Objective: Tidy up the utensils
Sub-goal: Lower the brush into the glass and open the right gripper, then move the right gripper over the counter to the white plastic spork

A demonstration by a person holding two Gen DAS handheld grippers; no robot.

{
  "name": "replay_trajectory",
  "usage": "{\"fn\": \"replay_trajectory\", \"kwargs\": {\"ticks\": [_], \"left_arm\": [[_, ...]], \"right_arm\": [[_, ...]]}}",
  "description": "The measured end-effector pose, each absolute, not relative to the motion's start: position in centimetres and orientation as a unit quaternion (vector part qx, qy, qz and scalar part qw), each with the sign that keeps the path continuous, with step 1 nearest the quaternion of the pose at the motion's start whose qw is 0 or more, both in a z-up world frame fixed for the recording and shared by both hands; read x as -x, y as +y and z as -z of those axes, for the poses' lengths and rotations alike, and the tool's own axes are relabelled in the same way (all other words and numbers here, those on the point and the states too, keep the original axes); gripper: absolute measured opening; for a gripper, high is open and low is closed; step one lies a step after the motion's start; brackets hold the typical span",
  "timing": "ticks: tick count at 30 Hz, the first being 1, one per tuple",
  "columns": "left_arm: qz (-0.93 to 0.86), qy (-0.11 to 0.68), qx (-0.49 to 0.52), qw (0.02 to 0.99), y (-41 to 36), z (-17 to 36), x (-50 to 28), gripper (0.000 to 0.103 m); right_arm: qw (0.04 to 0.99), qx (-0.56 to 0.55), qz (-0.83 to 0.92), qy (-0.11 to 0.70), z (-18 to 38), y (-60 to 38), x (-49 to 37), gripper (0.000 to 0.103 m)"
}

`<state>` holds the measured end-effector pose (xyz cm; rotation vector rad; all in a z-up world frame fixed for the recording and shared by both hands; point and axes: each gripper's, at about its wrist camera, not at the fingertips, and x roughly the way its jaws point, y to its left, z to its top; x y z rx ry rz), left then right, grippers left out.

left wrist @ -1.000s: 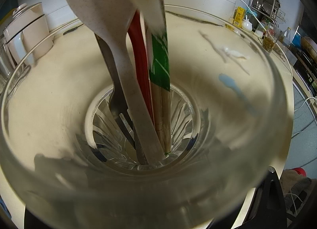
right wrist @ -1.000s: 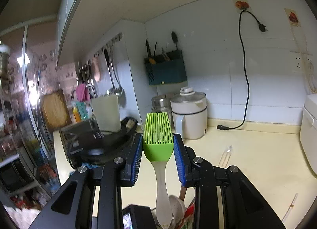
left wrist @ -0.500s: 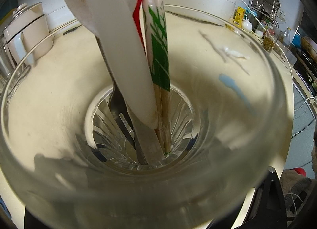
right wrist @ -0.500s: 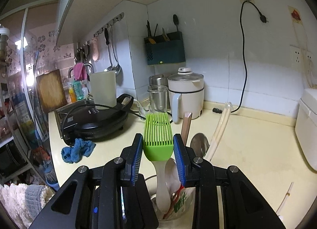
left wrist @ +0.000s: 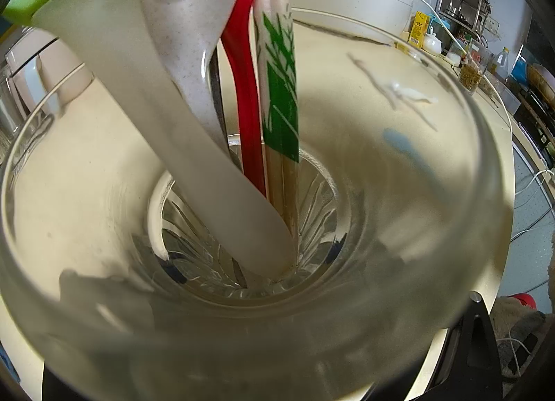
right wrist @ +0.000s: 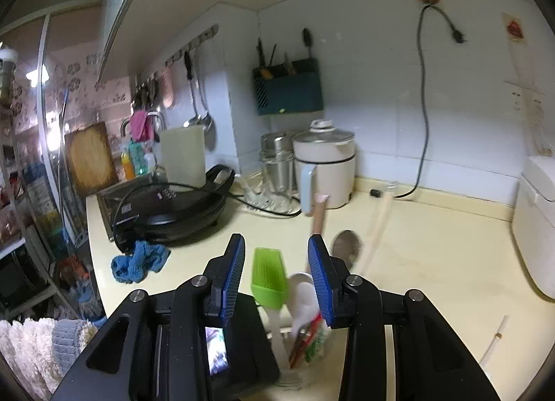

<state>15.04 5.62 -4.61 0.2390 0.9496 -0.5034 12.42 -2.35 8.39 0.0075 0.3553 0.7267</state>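
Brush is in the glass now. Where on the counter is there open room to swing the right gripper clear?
Open counter lies to the right, between the glass's utensils and the white appliance, up to the wall. Only a thin straw-like stick lies near the front edge there. The left is crowded: blue cloth, black griddle, white kettle at the back.

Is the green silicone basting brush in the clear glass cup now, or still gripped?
In the cup. The green silicone basting brush stands free between the right gripper's just-opened jaws, its white handle reaching the clear glass cup's bottom.
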Motion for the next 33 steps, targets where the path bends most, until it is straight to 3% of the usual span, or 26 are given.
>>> {"fn": "replay_trajectory", "kwargs": {"ticks": [12,20,33], "left_arm": [[0.239,0.451,-0.114,0.852,5.7,4.6,-15.1,0.100],[0.238,0.452,-0.112,0.852,5.8,4.8,-15.1,0.100],[0.237,0.452,-0.113,0.853,5.8,4.8,-15.1,0.100]], "right_arm": [[0.963,-0.023,-0.204,0.172,-5.4,-11.6,-10.3,0.038],[0.955,-0.101,-0.117,0.254,0.3,-20.3,-9.5,0.038],[0.937,-0.082,-0.127,0.316,6.4,-20.8,-7.3,0.038]]}}
